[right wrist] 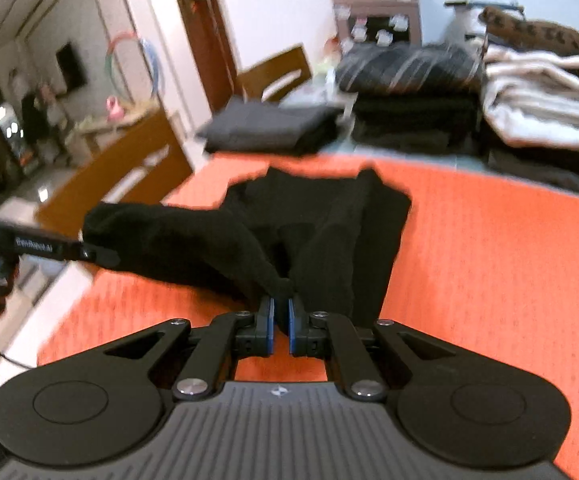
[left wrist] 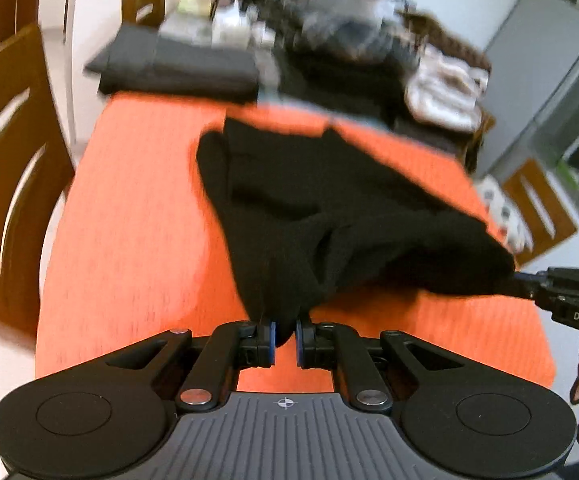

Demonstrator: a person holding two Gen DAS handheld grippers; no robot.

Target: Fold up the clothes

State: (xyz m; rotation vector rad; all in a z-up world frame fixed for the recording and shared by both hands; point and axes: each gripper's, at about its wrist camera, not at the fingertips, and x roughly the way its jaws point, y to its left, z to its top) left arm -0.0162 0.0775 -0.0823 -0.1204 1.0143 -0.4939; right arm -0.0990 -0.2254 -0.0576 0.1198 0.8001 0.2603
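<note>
A black garment (left wrist: 309, 200) lies partly on the orange tablecloth (left wrist: 129, 240), its near edge lifted. My left gripper (left wrist: 285, 336) is shut on one near corner of it. My right gripper (right wrist: 280, 316) is shut on the other near corner of the garment (right wrist: 329, 232). The right gripper also shows at the right edge of the left wrist view (left wrist: 529, 280), and the left gripper at the left edge of the right wrist view (right wrist: 97, 254). The cloth hangs stretched between them.
Folded dark clothes (right wrist: 269, 128), a striped dark stack (right wrist: 409, 80) and a pale folded pile (right wrist: 541, 104) sit along the table's far edge. Wooden chairs stand at the left (left wrist: 5, 168) and far right (left wrist: 541, 208).
</note>
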